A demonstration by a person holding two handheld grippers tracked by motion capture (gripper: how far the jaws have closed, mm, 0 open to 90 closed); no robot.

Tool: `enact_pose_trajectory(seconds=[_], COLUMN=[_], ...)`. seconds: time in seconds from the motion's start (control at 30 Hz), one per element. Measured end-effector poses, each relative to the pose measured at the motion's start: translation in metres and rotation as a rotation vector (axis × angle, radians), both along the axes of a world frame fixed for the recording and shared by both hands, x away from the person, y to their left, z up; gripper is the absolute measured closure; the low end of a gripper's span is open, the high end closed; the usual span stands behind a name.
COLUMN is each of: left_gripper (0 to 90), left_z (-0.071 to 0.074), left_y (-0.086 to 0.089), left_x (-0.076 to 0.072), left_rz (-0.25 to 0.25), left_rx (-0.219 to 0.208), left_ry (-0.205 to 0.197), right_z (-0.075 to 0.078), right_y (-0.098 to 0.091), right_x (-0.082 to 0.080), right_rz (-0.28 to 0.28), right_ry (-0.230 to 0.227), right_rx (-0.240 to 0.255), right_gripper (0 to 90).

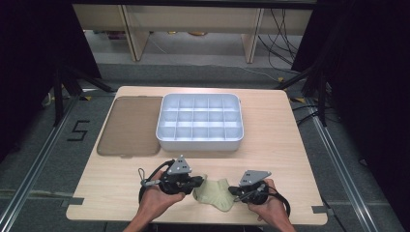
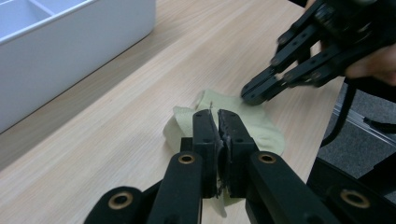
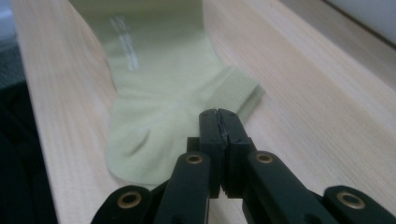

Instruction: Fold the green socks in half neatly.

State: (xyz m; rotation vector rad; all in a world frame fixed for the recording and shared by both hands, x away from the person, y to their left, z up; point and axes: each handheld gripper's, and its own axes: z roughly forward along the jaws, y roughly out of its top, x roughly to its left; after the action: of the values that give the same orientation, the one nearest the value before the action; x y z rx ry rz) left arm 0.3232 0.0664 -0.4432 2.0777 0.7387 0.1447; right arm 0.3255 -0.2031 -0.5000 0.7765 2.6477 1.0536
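Thing in hand: a pale green knitted ankle sock (image 1: 215,193), lying flat on the light wooden surface (image 1: 270,154) near its front edge, between our two grippers.
Left gripper (image 2: 218,115): fingers clenched, with a fold of the sock's fabric pinched between them, as the left gripper view shows.
Right gripper (image 3: 219,113): fingers clenched at the sock's ribbed cuff; we cannot tell whether any cloth is caught.
Handling: we judge it light, soft and limp (it will sag and fold wherever unsupported), neither fragile nor slippery.
Where to hold: we favour the ribbed cuff and the toe end, one gripper on each, so it stays spread.
Nearby: a white plastic compartment tray (image 1: 199,140) with a flat brown translucent lid (image 1: 130,126) beside it, both well apart from the sock.
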Motion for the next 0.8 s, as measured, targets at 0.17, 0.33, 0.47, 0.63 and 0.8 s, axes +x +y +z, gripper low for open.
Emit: enact_pose_trajectory(seconds=[0.17, 0.33, 0.47, 0.63, 0.8], left_gripper=[86.2, 86.4, 86.5, 86.4, 85.9], left_z=[0.0, -0.002, -0.005, -0.01, -0.019], left_y=[-0.02, -0.038, -0.048, -0.057, -0.069], left_x=[0.003, 0.007, 0.01, 0.012, 0.011], left_rz=[-0.024, -0.045, -0.059, -0.072, -0.078], left_rx=[-0.019, -0.008, -0.009, -0.003, 0.019], left_ry=[0.013, 0.001, 0.006, 0.012, 0.031], right_z=[-0.002, -0.004, -0.001, 0.009, 0.014], right_y=[-0.001, -0.001, -0.005, -0.018, -0.032], right_x=[0.002, 0.003, 0.004, 0.005, 0.007], right_rz=[0.002, -0.007, -0.013, -0.053, -0.093], right_ry=[0.002, 0.001, 0.019, -0.007, -0.031], right_rx=[0.009, 0.035, 0.045, 0.092, 0.113], right_gripper=[89.6, 89.6, 88.3, 88.3, 88.2])
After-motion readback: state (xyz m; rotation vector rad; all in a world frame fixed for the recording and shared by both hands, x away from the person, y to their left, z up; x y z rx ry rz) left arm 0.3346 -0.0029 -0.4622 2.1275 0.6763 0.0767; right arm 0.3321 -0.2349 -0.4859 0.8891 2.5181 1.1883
